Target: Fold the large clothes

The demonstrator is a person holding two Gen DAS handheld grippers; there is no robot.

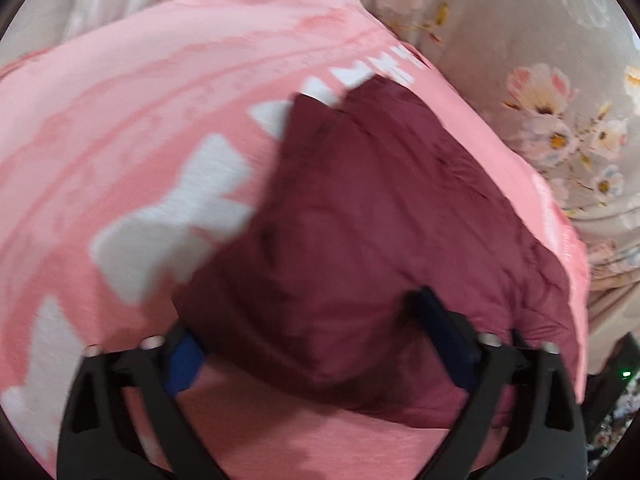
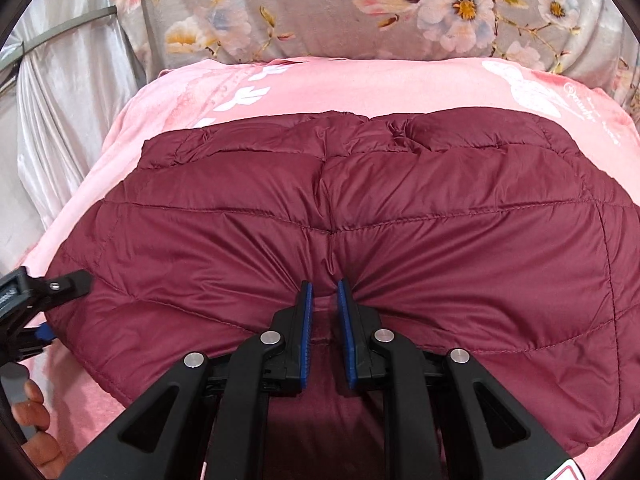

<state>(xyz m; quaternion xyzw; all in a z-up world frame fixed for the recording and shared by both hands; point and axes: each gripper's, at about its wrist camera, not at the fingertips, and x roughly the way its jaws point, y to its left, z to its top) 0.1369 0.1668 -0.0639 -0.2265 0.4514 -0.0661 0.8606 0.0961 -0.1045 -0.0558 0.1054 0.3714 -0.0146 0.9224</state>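
Jacket, maroon, quilted and puffy with stitched seams, lies folded on a pink blanket with white lettering, over a floral bedsheet. Right gripper, lower centre of its view, has its blue-padded fingers nearly closed, pinching a gathered pleat at the jacket's near edge. Left gripper, bottom of its blurred view, has fingers spread wide, straddling the jacket's near corner without clamping it. Silvery satin cloth hangs at upper left.
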